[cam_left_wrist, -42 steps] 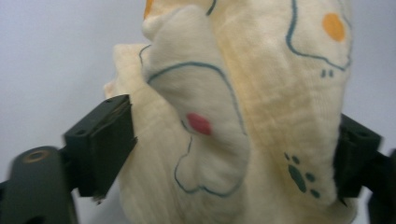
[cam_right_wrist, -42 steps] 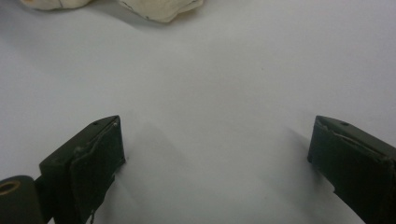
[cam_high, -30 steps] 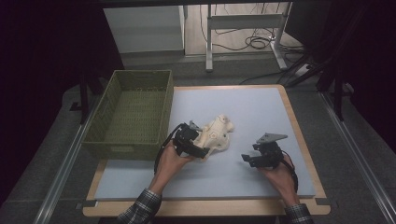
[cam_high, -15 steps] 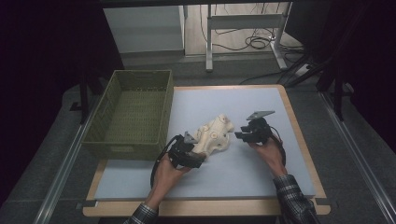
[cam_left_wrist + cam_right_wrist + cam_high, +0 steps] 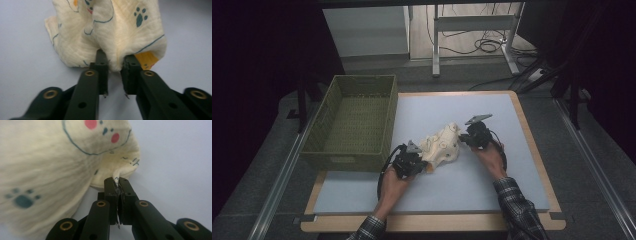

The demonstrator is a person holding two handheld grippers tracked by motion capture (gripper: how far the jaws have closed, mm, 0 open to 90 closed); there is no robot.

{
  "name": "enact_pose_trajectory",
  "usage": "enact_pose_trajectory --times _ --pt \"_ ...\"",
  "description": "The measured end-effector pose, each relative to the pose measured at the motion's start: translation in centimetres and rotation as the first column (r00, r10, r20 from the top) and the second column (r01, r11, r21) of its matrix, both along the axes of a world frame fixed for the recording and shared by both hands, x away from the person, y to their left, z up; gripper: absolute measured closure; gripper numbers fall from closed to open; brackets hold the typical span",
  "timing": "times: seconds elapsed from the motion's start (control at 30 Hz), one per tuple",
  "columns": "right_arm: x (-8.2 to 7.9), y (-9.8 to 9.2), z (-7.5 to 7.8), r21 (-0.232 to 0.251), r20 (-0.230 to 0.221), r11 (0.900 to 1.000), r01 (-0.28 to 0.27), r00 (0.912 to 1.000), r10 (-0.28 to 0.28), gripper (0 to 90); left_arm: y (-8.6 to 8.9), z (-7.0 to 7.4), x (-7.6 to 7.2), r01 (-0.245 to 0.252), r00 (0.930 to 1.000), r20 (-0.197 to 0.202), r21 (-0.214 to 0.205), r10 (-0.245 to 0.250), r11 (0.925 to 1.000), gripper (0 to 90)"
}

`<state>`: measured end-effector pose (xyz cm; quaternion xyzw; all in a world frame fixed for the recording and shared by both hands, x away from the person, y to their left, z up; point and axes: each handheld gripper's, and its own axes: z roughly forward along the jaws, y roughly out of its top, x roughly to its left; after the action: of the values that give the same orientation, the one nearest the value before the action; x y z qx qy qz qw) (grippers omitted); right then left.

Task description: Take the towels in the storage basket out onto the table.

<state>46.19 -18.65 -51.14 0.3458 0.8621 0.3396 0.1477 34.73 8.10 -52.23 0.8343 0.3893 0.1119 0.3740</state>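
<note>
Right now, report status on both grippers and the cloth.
Left gripper just closed on a bunched fold of the cloth. Right gripper just closed on a thin edge. Cloth crumpled on the mat; basket clear to the left.

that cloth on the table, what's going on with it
A person works a two-jaw gripper in each hand on a crumpled cream cloth printed with paw marks, lying on the pale blue table. The left gripper has just closed on a bunched fold at its near end, and the right gripper has just pinched an edge at the far end. The cloth is not yet lifted. A green basket sits to the left.
</note>
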Motion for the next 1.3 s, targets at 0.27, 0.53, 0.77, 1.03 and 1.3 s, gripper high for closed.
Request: enact_pose_trajectory --times 0.27,0.53,0.77,1.03,1.3 --pt "-3.4 -4.9 5.2 0.011 0.057 0.9996 0.025 0.9981 -0.026 86.7 0.6 2.4 -0.2 -0.003 0.9995 0.032 -0.016 0.003 0.9999 82.0" --pt "-3.3 -9.4 7.7 0.005 0.094 0.9937 0.112 0.9893 -0.112 86.5 -0.6 3.7 3.2 -0.028 0.9992 0.03 0.037 0.027 0.9989 77.1" --pt "-0.8 -10.4 4.5 0.0 0.011 0.9893 0.146 0.9892 -0.146 72.2 -1.5 3.0 5.2 -0.069 0.9975 0.025 0.12 0.066 0.9904 51.1" --pt "-4.8 -9.1 3.7 0.058 -0.046 0.9983 0.007 0.9989 -0.005 69.3 -0.3 2.9 3.6 -0.074 0.9971 0.023 0.109 0.072 0.9913 48.7" --pt "-6.4 -3.2 1.6 0.092 -0.06 0.9858 -0.141 0.9874 0.146 57.9 -0.5 1.0 3.9 -0.053 0.9981 -0.026 0.081 0.055 0.9953 45.1"
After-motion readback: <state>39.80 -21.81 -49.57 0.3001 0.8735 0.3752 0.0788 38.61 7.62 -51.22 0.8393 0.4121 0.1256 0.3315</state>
